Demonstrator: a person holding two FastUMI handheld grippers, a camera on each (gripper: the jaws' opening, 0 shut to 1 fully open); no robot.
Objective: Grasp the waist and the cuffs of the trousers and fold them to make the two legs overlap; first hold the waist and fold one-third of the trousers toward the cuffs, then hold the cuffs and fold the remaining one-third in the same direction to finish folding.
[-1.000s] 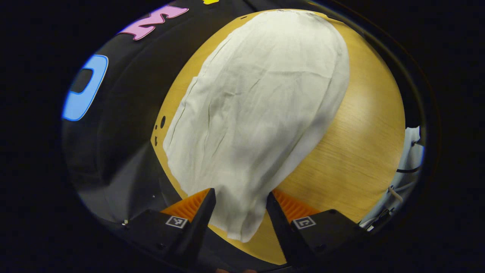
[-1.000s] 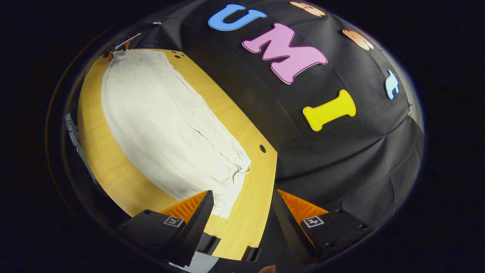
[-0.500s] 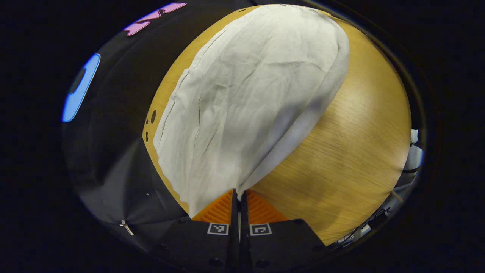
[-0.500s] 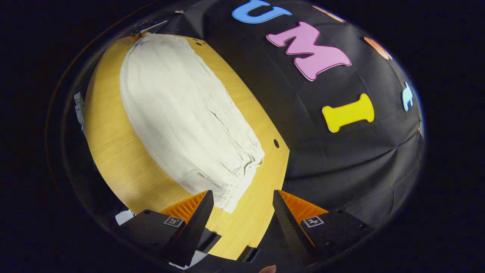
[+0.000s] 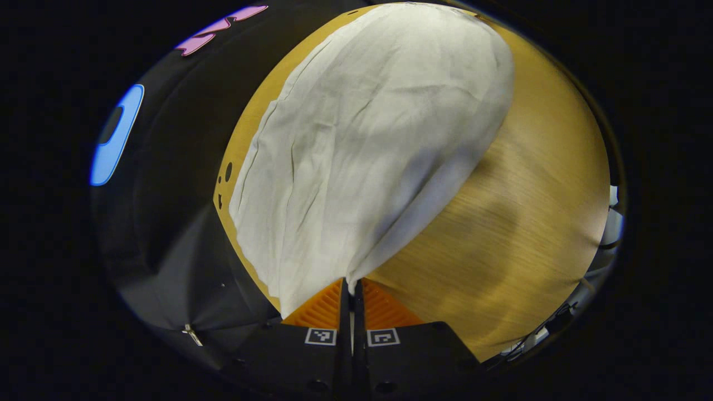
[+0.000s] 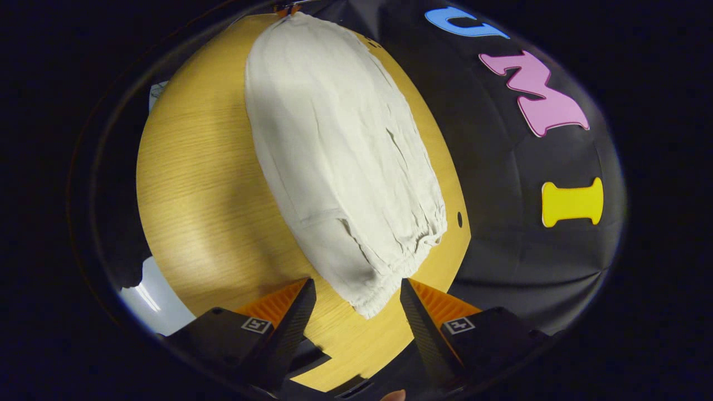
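Note:
Pale cream trousers (image 5: 379, 139) lie lengthwise on a wooden table (image 5: 529, 195). My left gripper (image 5: 351, 285) is shut on the near corner of their cuff end, and the cloth rises from the table into its closed fingers. In the right gripper view the same trousers (image 6: 334, 145) stretch away from me, with the gathered elastic waist (image 6: 401, 256) closest. My right gripper (image 6: 356, 289) is open, and the waist's near corner hangs between its two fingers without either one pressing it.
The table (image 6: 195, 195) has a small round hole (image 6: 459, 219) beside the waist and more holes (image 5: 227, 172) near its cuff-side edge. The black cloth wall runs along one long side. Pale objects (image 6: 145, 289) and cables (image 5: 610, 223) lie beyond the opposite edge.
My left gripper shut on the cuff corner and has raised it slightly. My right gripper swung over, so the waist corner now sits between its open fingers.

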